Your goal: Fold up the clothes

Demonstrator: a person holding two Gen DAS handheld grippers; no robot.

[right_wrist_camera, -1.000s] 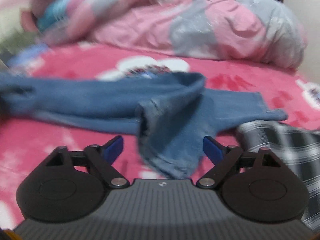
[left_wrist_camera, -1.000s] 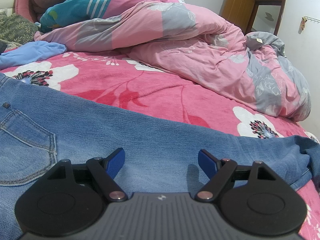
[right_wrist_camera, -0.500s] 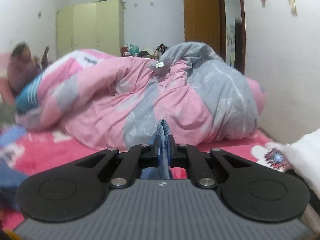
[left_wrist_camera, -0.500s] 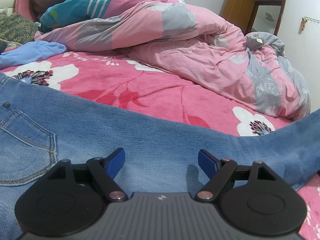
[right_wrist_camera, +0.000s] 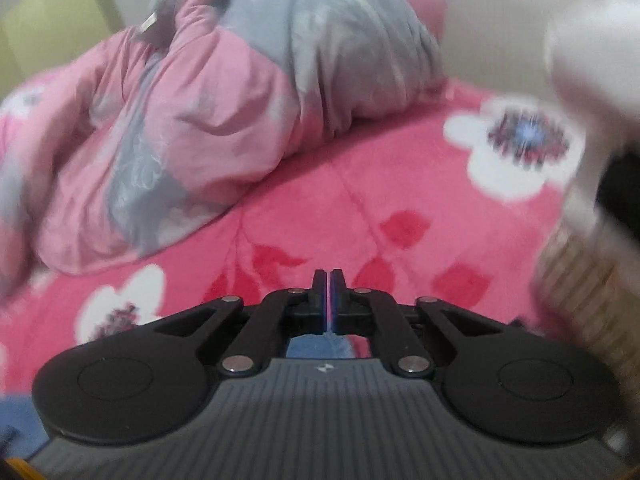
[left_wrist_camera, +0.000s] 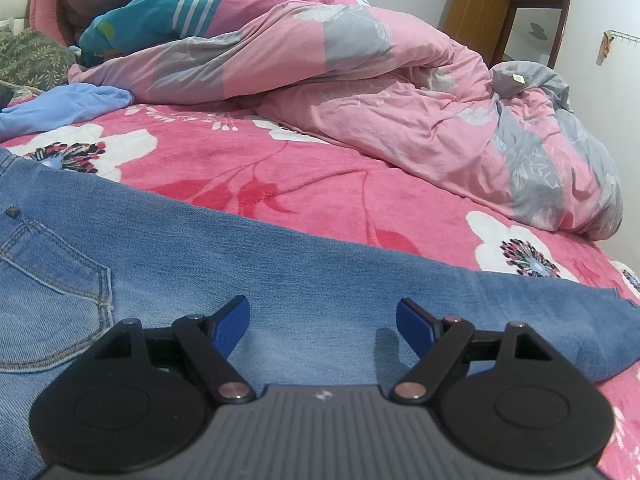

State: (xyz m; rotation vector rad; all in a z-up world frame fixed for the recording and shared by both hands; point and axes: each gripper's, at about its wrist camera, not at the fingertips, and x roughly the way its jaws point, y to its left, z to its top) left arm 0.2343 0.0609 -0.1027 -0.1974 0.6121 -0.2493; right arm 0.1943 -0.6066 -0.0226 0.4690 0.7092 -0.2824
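I am holding my left gripper (left_wrist_camera: 322, 322) low over the pair of faded blue denim jeans (left_wrist_camera: 280, 276), and its blue-padded jaws are standing wide apart with nothing pinched between them. The jeans are lying flat across the near edge of the bed, on the bright pink fleece blanket with white flowers and red leaves (left_wrist_camera: 304, 184); a stitched back pocket (left_wrist_camera: 52, 300) is showing toward the bed's left side, and the leg is running off toward the right edge. Beyond the jeans, along the far side of the bed, the rumpled pink and grey floral quilt (left_wrist_camera: 400, 92) is piling up, reaching to the far right corner. A light blue garment (left_wrist_camera: 68, 104) is lying at the left edge, just beside the quilt.

I am keeping my right gripper (right_wrist_camera: 329, 300) pressed shut, its two pads meeting with only a thin slit between them. The right wrist view is blurring, so I cannot tell whether any cloth is caught in the pads; a patch of blue denim (right_wrist_camera: 320, 346) is showing just below them, behind the gripper body. Ahead of it the same blanket and quilt are filling the view, with a blurred white shape (right_wrist_camera: 592, 64) at the right edge.
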